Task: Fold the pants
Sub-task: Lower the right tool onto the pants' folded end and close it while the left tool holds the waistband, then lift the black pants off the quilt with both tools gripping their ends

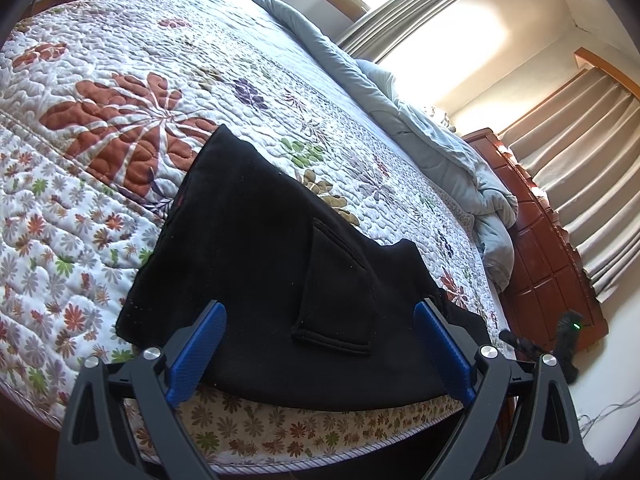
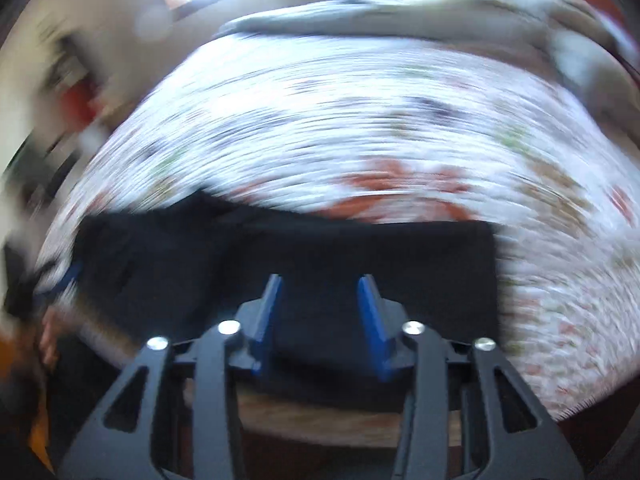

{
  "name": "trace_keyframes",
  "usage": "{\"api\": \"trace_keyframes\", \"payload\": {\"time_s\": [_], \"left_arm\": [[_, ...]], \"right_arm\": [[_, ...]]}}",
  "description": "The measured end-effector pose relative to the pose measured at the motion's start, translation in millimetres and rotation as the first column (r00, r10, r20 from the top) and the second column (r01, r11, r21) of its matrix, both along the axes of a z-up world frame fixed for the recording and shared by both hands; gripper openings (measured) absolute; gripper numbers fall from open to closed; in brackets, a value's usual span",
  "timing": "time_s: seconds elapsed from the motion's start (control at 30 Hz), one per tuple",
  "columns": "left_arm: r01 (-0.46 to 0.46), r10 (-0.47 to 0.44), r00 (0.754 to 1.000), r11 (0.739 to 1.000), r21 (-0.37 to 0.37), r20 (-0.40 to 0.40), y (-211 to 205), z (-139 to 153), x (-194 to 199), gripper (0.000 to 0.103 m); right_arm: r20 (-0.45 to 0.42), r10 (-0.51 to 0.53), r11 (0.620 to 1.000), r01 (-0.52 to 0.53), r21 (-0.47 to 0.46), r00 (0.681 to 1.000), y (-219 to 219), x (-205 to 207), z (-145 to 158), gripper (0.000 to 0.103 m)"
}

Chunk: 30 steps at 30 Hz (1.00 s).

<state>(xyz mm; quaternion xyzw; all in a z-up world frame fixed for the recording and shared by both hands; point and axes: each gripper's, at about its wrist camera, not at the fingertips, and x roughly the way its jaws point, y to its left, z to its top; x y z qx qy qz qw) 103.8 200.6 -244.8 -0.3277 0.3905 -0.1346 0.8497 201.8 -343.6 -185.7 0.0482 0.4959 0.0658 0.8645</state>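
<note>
Black pants (image 1: 256,248) lie on a white floral quilt (image 1: 120,92); duvet (image 1: 440,140) pale blue, pads (image 1: 198,356) blue.

The left wrist view looks down along its blue fingers (image 1: 198,354) from the bed's near edge, slanting across the quilt (image 1: 120,80) toward the curtains (image 1: 580,168). The right wrist view, badly blurred, seems to face steeply down over the same edge. Both sit close above the black pants (image 1: 260,248) (image 2: 360,256), which they share.
</note>
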Motion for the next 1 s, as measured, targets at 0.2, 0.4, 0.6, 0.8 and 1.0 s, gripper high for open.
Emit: {"api": "trace_keyframes", "payload": {"time_s": [0.2, 0.4, 0.6, 0.8, 1.0], "left_arm": [[0.012, -0.012, 1.000, 1.000, 0.010, -0.009, 0.1, 2.8, 2.9, 0.095], [-0.014, 0.014, 1.000, 1.000, 0.007, -0.009, -21.7, 30.9, -12.8, 0.095], [-0.241, 0.235, 0.968, 0.968, -0.074, -0.084, -33.2, 25.5, -52.6, 0.096], [-0.387, 0.341, 0.909, 0.904, -0.183, -0.239, -13.9, -11.7, -65.3, 0.096], [-0.479, 0.406, 0.872, 0.823, -0.304, -0.274, 17.3, -28.6, -67.2, 0.096]], "right_arm": [[-0.186, 0.021, 1.000, -0.023, -0.005, 0.982, -15.5, 8.2, -56.4, 0.033], [-0.187, 0.129, 0.992, -0.127, 0.026, 0.974, 13.5, 12.1, -44.8, 0.033], [-0.127, 0.256, 0.966, -0.259, -0.005, 0.958, 71.3, 44.2, -34.2, 0.031], [-0.222, 0.417, 0.896, -0.440, -0.065, 0.881, 136.5, 64.5, -69.0, 0.030], [-0.223, 0.508, 0.853, -0.522, -0.005, 0.832, 161.8, 63.3, -48.6, 0.021]]}}
